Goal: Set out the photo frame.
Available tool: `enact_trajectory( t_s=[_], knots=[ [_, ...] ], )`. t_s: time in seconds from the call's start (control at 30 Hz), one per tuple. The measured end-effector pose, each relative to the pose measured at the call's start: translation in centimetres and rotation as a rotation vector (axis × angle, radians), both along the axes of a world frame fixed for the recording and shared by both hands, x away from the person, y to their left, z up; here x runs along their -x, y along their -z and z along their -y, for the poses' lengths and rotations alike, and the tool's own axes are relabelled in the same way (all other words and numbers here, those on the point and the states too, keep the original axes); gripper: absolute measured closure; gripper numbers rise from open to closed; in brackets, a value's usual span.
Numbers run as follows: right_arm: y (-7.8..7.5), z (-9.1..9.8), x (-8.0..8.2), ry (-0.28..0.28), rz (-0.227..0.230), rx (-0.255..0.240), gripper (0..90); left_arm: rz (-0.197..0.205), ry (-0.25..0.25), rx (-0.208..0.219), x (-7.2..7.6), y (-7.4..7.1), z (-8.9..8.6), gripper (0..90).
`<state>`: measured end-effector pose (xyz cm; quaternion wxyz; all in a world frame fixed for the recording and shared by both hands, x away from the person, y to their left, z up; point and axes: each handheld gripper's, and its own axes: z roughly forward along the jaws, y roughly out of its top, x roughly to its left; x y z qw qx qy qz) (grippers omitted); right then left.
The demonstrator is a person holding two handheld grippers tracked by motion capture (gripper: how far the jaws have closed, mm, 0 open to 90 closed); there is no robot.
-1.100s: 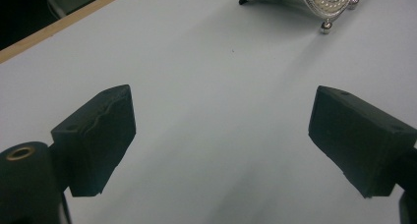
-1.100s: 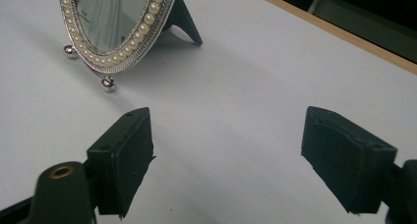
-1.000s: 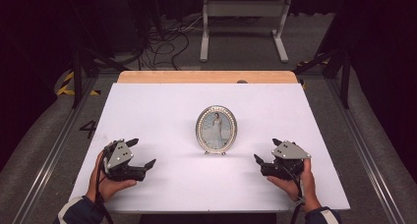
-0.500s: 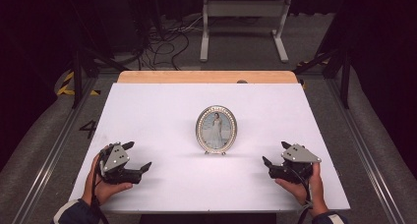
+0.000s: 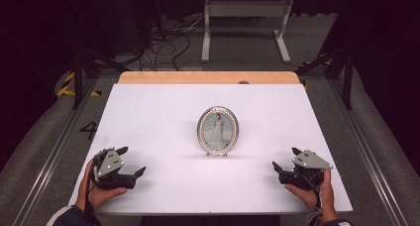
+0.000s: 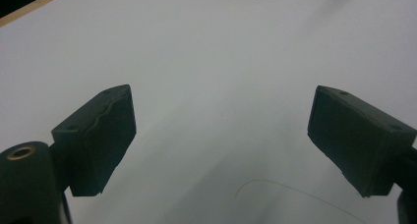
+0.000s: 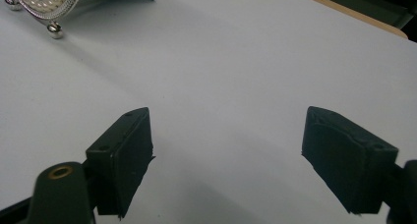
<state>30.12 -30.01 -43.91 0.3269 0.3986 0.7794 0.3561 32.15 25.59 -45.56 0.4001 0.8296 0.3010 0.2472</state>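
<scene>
Both grippers sit low at the near edge of the table (image 5: 148,107), left gripper (image 5: 132,161) and right gripper (image 5: 285,159) each spread wide and empty. Since a second ago both have drawn outward and nearer. Between them, farther off, the oval frame (image 5: 218,131) stands upright. No writing legible.

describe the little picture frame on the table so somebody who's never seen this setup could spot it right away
Find the white table and look near its middle, between the left gripper and right gripper. The picture frame stands upright there, apart from both: a small silver beaded oval holding a photo.
</scene>
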Motion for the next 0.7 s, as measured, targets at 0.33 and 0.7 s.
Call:
enact_trajectory(
  t_s=[0.33, 0.7],
  knots=[
    [0.7, 0.9, 0.7, 0.013, -0.003, -0.017, 19.0, -0.023, -0.002, 0.002, 0.4, 0.5, -0.4, 11.7],
    [1.4, 1.5, 1.5, 0.038, 0.002, -0.035, 18.3, -0.022, -0.033, 0.021, 1.4, 0.7, -1.5, 11.1]
  ],
)
